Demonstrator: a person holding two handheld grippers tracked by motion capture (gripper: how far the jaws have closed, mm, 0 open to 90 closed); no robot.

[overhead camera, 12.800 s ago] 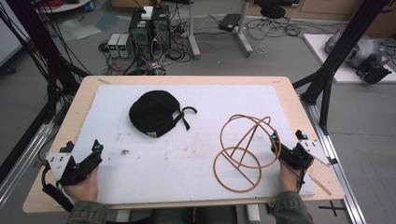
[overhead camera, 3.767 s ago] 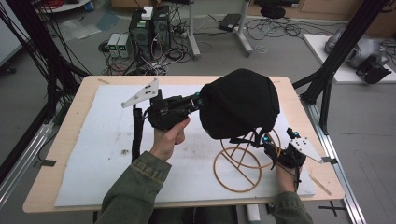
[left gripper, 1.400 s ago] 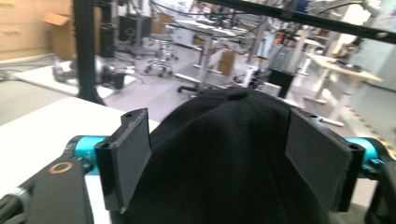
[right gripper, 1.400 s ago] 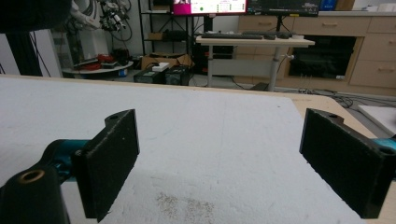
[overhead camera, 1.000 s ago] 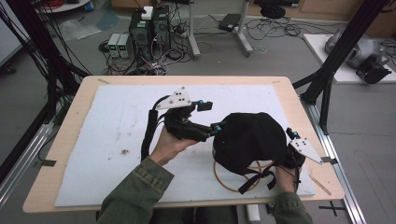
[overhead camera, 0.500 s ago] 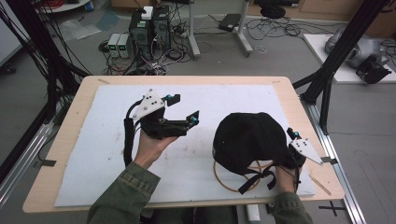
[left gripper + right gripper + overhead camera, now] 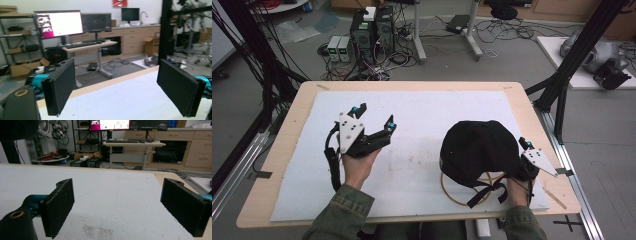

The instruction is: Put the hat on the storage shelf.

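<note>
The black cap (image 7: 479,150) sits draped over a wire stand (image 7: 462,192) whose ring base rests flat on the white mat (image 7: 422,130). This looks like the reason it holds a domed shape rather than lying collapsed. Its strap (image 7: 484,192) hangs loose off the near side, over the ring. The cap is just to the left of the right gripper (image 7: 524,147), whose fingers lie close against the cap's edge. In the right gripper view the fingers (image 7: 60,207) stand wide apart with nothing between them, just bare mat ahead, so the cap seems to rest on the stand alone.

The left gripper (image 7: 374,122) is held up off the worktop (image 7: 302,105), well apart from the cap, which lies off to its fingers' right. Its fingers (image 7: 61,85) are spread wide and empty too — probably a resting pose, with nothing left to carry. Its cable (image 7: 332,165) trails down along the forearm.
</note>
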